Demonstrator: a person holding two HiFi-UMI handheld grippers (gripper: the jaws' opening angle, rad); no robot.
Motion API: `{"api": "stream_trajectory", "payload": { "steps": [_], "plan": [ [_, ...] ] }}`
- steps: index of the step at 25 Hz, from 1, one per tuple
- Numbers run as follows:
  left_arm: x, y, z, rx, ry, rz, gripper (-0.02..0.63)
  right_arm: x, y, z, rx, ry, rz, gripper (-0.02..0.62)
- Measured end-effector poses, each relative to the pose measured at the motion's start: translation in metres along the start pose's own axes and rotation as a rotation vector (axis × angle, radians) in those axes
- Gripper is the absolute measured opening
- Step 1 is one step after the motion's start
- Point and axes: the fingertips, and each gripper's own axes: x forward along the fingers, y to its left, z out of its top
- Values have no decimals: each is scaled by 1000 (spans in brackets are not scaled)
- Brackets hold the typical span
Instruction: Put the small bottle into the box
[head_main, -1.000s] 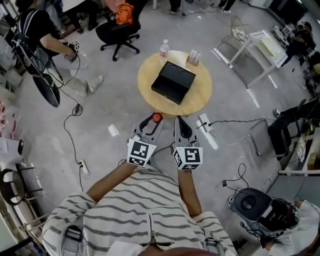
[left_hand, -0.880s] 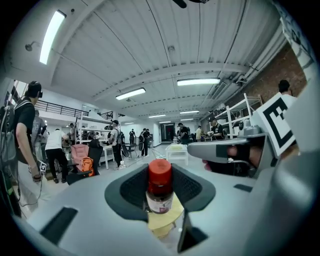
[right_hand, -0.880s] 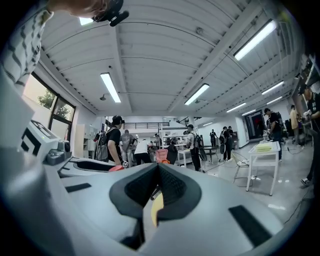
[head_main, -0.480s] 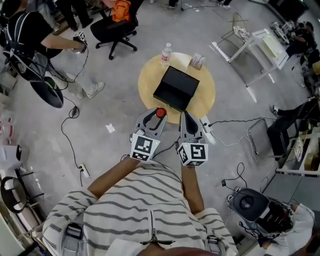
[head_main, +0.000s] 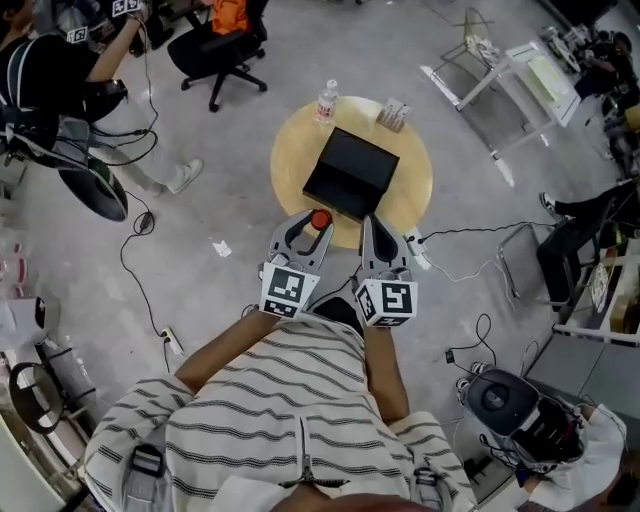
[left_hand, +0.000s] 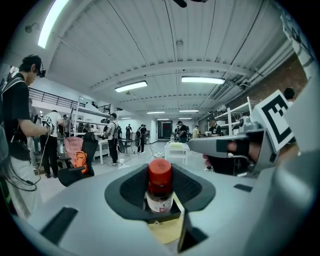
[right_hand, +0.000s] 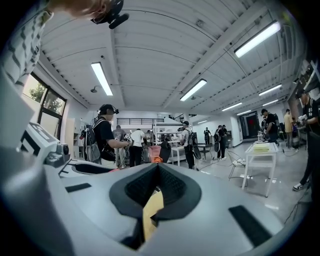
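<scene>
Nearest, the left gripper (head_main: 308, 226) clamps the red-capped small bottle (left_hand: 160, 187) upright in its jaws at the near edge of the round surface (head_main: 292, 150), the right gripper (head_main: 372, 236) just beside it has its jaws pressed together on nothing, and the black box (head_main: 350, 172) lies beyond, mid-surface.

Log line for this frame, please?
left gripper: shut on bottle | right gripper: shut, empty | box: on table, bottle not in | grippers: at table's near edge
</scene>
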Motion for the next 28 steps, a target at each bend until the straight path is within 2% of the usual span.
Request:
{"api": "stream_trajectory", "payload": {
  "steps": [13,19,28],
  "plan": [
    [53,-8,-12,-9,45,35,149,24,-53,-28,-41,81,26,9],
    [82,-12,-20,-2,81,38,148,35,-77,-42,-7,103,30,9],
    [106,-15,-42,17,127,26,149,38,-85,-58,21,119,63,9]
  ]
}}
